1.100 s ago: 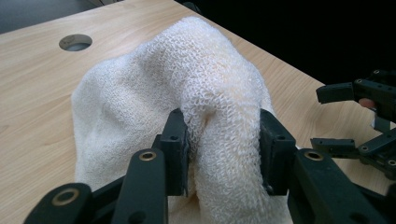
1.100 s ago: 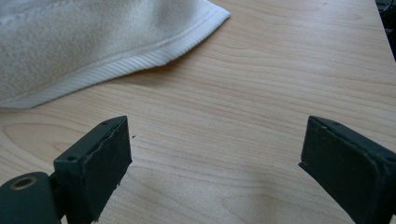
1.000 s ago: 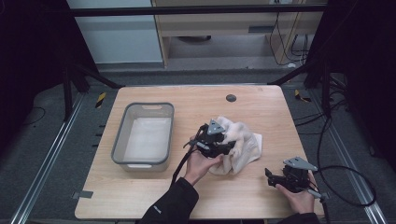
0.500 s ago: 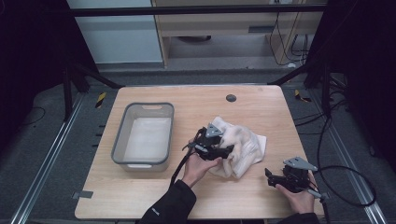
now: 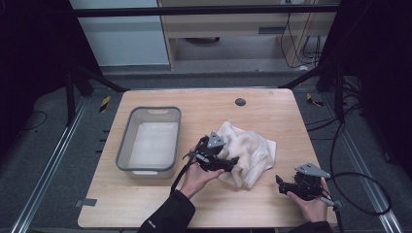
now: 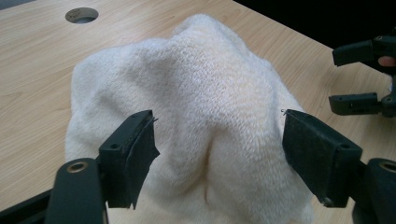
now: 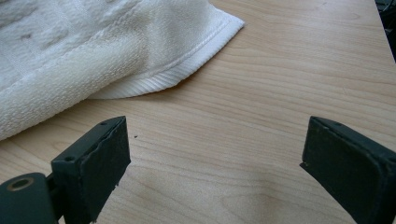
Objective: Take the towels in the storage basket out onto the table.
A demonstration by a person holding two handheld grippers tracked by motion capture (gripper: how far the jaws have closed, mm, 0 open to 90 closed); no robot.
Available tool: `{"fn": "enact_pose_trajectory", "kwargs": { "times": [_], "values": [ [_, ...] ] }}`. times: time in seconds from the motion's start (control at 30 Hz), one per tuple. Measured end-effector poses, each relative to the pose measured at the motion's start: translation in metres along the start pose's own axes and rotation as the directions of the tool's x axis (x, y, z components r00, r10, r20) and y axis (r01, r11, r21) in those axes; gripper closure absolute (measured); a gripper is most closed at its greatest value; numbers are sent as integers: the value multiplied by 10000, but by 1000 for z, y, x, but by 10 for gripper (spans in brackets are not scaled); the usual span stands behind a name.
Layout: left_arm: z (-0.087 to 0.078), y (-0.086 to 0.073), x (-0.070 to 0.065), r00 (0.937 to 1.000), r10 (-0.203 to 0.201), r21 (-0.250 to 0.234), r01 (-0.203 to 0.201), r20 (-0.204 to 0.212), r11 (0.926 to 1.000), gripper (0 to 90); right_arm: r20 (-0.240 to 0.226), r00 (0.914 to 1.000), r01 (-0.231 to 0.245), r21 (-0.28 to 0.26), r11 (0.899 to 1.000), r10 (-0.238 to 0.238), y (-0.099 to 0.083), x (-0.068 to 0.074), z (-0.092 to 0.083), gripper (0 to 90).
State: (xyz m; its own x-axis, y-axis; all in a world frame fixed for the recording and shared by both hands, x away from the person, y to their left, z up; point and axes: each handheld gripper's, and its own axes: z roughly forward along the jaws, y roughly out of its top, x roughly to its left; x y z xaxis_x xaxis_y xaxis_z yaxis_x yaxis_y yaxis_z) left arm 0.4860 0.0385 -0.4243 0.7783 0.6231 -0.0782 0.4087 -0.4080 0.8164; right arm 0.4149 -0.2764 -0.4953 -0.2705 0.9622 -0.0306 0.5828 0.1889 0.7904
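Note:
A crumpled white towel (image 5: 252, 150) lies heaped on the wooden table (image 5: 194, 111), right of centre. My left gripper (image 5: 234, 162) sits at the towel's near-left edge and points into it. In the left gripper view its jaws have just been opening. They stand wide apart, with a hump of the towel (image 6: 201, 84) rising between the left gripper (image 6: 219, 135) pads, and neither pad pinches it. My right gripper (image 5: 281, 184) rests at the front right, open. In its own view the right gripper (image 7: 215, 140) has bare wood between its jaws, and the hemmed corner of the towel (image 7: 70, 56) lies just beyond.
A grey plastic tub (image 5: 125, 145) stands on the left half of the table, with something pale inside. A round cable hole (image 5: 240, 102) sits near the far edge. The right gripper (image 6: 359, 74) also shows at the right of the left gripper view. Dark frame bars flank the table.
The left jaws, shut on a fold of the towel a second ago, now stand open. The towel has slumped and spread toward the right. The right gripper has not moved.

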Motion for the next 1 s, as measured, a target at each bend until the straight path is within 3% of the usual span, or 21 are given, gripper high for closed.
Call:
{"fn": "enact_pose_trajectory", "kwargs": {
  "times": [0.23,1.0],
  "values": [
    [-22,-11,9,9995,84,-40,-85,-303,10000,216,0,10000,-45,-14,10000,45,0,-1,-1,72],
    [-93,-57,42,9928,-230,-333,192,-1176,9993,212,-45,9999,-103,65,9999,103,-1,-1,-1,60]
  ]
}}
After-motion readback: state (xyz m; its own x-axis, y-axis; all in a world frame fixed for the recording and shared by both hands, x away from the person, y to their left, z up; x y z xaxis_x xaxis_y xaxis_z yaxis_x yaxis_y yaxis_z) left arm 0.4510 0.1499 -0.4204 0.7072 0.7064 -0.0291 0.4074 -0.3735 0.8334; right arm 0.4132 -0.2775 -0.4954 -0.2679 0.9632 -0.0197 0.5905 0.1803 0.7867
